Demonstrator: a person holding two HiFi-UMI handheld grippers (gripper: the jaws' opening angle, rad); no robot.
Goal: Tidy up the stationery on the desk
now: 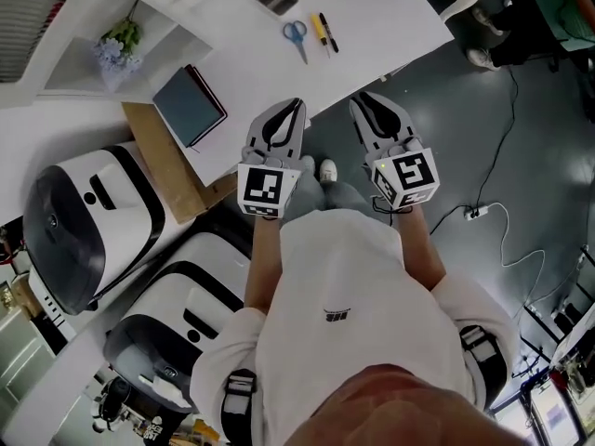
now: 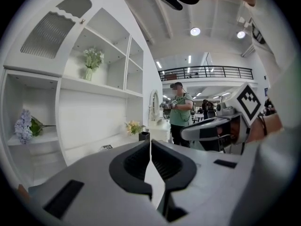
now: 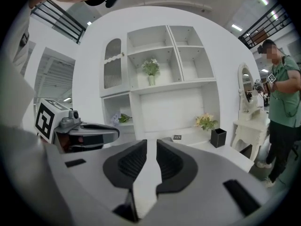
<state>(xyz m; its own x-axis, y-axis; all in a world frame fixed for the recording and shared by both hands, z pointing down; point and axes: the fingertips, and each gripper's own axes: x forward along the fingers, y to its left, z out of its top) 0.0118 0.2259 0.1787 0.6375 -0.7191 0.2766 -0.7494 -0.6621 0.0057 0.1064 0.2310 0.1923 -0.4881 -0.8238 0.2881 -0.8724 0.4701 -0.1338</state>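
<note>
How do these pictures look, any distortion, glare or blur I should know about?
Head view: evenly lit and sharp, the scissors read clearly; only the person's head at the bottom edge is blurred. Left gripper view: fisheye bends the shelves, corners go black, ceiling lights flare. Right gripper view: same bending and black corners.

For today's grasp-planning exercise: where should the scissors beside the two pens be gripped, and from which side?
Grip the scissors just past the blue handle loops, across the closed blades, coming straight down from above. They lie flat on the desk, blades pointing toward the person, so that narrow neck looks easiest to pinch.
</note>
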